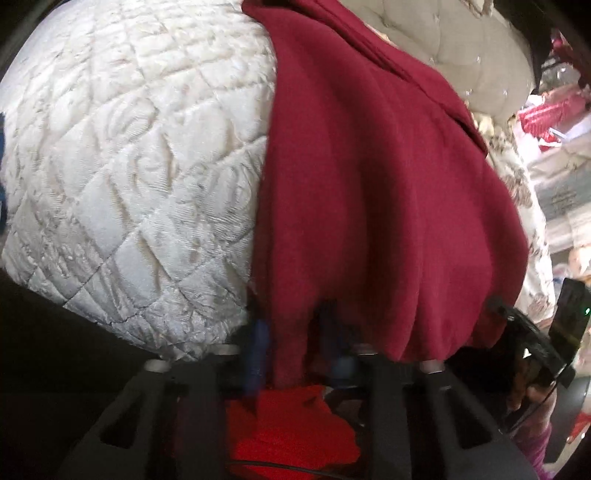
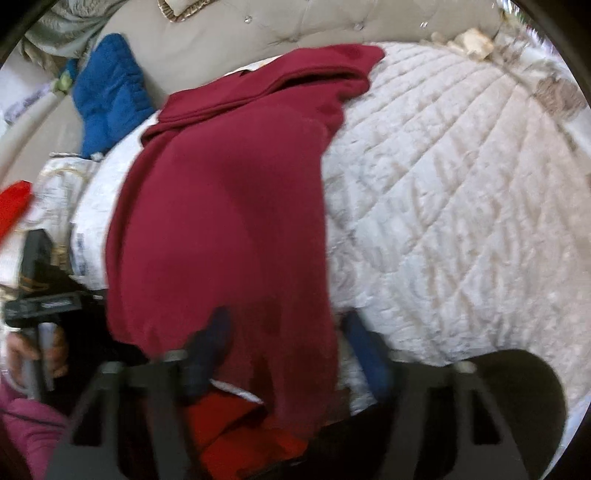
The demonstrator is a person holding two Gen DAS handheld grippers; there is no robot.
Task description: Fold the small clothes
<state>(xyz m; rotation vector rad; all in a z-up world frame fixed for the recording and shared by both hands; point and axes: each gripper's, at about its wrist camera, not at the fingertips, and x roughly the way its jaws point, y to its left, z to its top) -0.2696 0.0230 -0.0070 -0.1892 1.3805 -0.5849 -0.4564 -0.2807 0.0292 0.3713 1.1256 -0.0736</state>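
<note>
**Garment spread on quilt**

The garment lay on the quilt, its near edge hanging over the quilt's edge. Behind stood the headboard; a second cloth lay below the near edge.

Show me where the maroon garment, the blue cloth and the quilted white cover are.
maroon garment [image 2: 221, 229], right wrist view, middle of its broad flat panel.
blue cloth [image 2: 109, 92], right wrist view, centre of the bunched fabric by the headboard.
quilted white cover [image 1: 129, 166], left wrist view, bare stitched area left of the garment.

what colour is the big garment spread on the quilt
Dark red, a maroon shade. The garment shows best in the right wrist view, lying over the white quilt.
</note>
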